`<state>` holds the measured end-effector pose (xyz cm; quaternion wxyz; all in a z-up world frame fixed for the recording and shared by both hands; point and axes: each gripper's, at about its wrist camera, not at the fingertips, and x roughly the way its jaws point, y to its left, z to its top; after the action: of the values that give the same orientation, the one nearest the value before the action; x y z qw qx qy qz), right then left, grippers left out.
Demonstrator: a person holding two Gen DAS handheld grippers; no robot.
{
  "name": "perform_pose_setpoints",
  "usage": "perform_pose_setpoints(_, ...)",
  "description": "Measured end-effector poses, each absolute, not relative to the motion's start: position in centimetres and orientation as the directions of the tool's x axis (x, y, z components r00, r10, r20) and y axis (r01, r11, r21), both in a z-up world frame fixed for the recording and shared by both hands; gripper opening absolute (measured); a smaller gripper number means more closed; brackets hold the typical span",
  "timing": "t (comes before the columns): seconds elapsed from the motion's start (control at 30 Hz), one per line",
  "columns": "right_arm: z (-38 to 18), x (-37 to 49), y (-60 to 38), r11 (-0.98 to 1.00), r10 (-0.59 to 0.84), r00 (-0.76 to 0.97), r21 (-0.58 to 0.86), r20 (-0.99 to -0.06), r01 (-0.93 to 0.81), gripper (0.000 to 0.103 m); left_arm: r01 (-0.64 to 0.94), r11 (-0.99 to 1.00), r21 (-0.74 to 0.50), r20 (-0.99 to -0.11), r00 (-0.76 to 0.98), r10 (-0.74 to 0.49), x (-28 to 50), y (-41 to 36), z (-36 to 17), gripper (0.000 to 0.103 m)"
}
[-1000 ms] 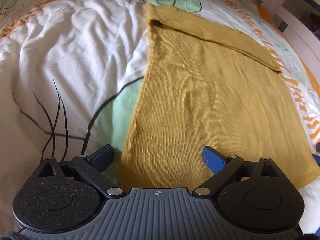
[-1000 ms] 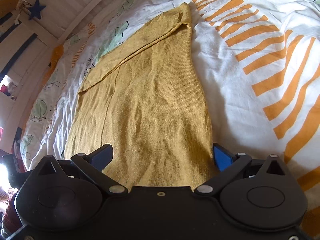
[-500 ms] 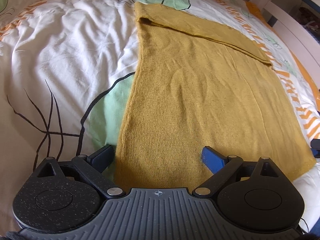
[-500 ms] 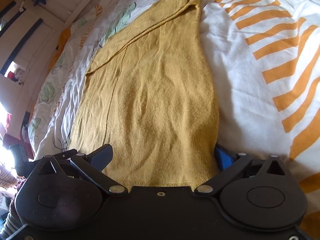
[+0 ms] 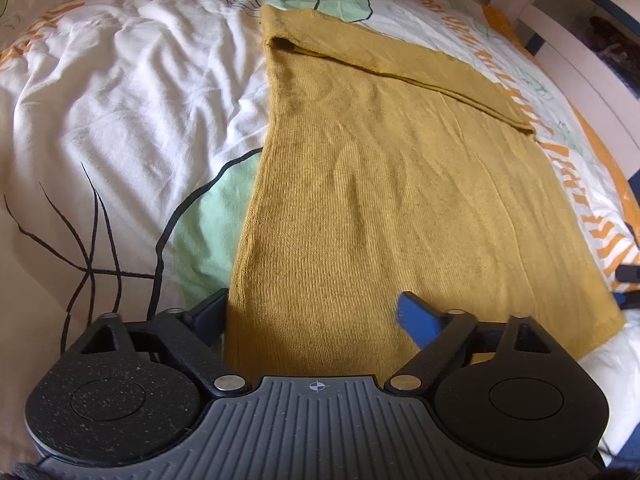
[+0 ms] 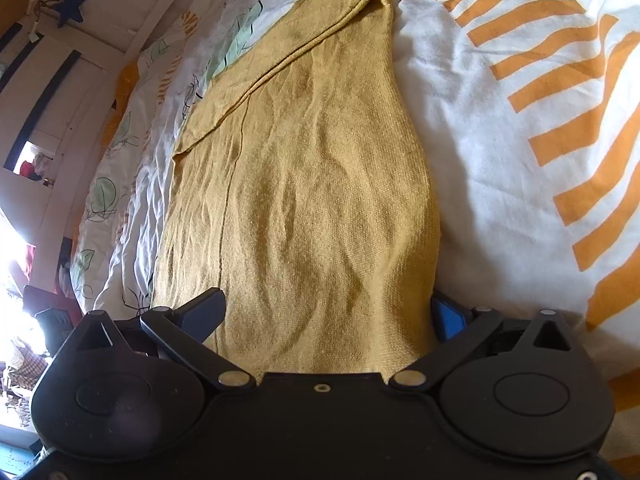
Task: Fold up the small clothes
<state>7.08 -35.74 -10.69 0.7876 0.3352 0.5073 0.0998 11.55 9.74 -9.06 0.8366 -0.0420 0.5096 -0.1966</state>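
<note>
A mustard knit garment (image 5: 392, 208) lies flat on the bed, with one flap folded over at its far end (image 5: 384, 56). My left gripper (image 5: 314, 316) straddles the garment's near left corner. Its left finger (image 5: 210, 312) rests on the duvet beside the edge and its blue right finger (image 5: 416, 318) sits on the cloth. The jaws are closing, and the pads are not pressing on the fabric. My right gripper (image 6: 326, 314) stands open over the near right corner of the garment (image 6: 312, 200), whose edge laps against the blue right finger (image 6: 448, 318).
The duvet (image 5: 132, 92) is white and rumpled, with green leaf prints and orange stripes (image 6: 560, 92). A white wooden bed frame (image 5: 576, 56) runs along the far right in the left wrist view. A panelled wall with a blue star (image 6: 70, 6) rises beyond the bed.
The left gripper's blue right finger has shifted inward over the cloth. In the right wrist view the garment has drawn closer and its edge now reaches the right finger.
</note>
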Motion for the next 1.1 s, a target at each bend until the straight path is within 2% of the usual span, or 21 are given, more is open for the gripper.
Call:
perform_pose_setpoints(0.03,-10.2,7.2,-35.9,0.764,0.49,0.457,0.619,-0.742,0.185,0.102,0.301,0.915,-0.269,-0.84,0.391,-0.375,11.3,9.6,-8.9,0.078)
perform_pose_setpoints(0.2,-8.6,7.5,-37.3,0.818,0.437,0.421,0.546,-0.795,0.182,0.102,0.369,0.895,-0.25,-0.862,0.336,-0.379,10.3,9.2,-8.3,0.068)
perform_pose_setpoints(0.43,-9.6,7.3,-36.7,0.835,0.467,0.321,0.53,-0.824,0.146,0.102,0.361,0.892,-0.273,-0.868,0.308,-0.39,10.4,9.5,-8.5,0.067)
perform_pose_setpoints(0.57,-10.3,7.6,-36.1,0.804,0.516,0.311,0.576,-0.799,0.146,0.103,0.362,0.891,-0.273,-0.865,0.313,-0.392,10.1,9.6,-8.5,0.067)
perform_pose_setpoints(0.67,-10.6,7.7,-35.5,0.797,0.538,0.3,0.591,-0.788,0.122,0.102,0.35,0.897,-0.27,-0.865,0.32,-0.386,10.0,9.8,-8.3,0.06)
perform_pose_setpoints(0.77,-10.5,7.6,-35.4,0.807,0.53,0.296,0.58,-0.795,0.112,0.095,0.318,0.906,-0.28,-0.863,0.33,-0.383,10.1,10.4,-8.2,0.047)
perform_pose_setpoints(0.8,-10.5,7.4,-35.6,0.804,0.53,0.299,0.582,-0.794,0.119,0.089,0.306,0.908,-0.287,-0.862,0.331,-0.384,10.2,10.7,-8.1,0.043)
perform_pose_setpoints(0.93,-10.6,7.1,-36.6,0.786,0.533,0.316,0.597,-0.785,0.16,0.078,0.248,0.904,-0.349,-0.851,0.32,-0.416,10.6,11.9,-8.0,0.037)
perform_pose_setpoints(1.1,-10.6,7.1,-36.5,0.789,0.526,0.314,0.591,-0.79,0.166,0.077,0.215,0.897,-0.387,-0.839,0.321,-0.439,10.6,13.0,-7.7,0.037)
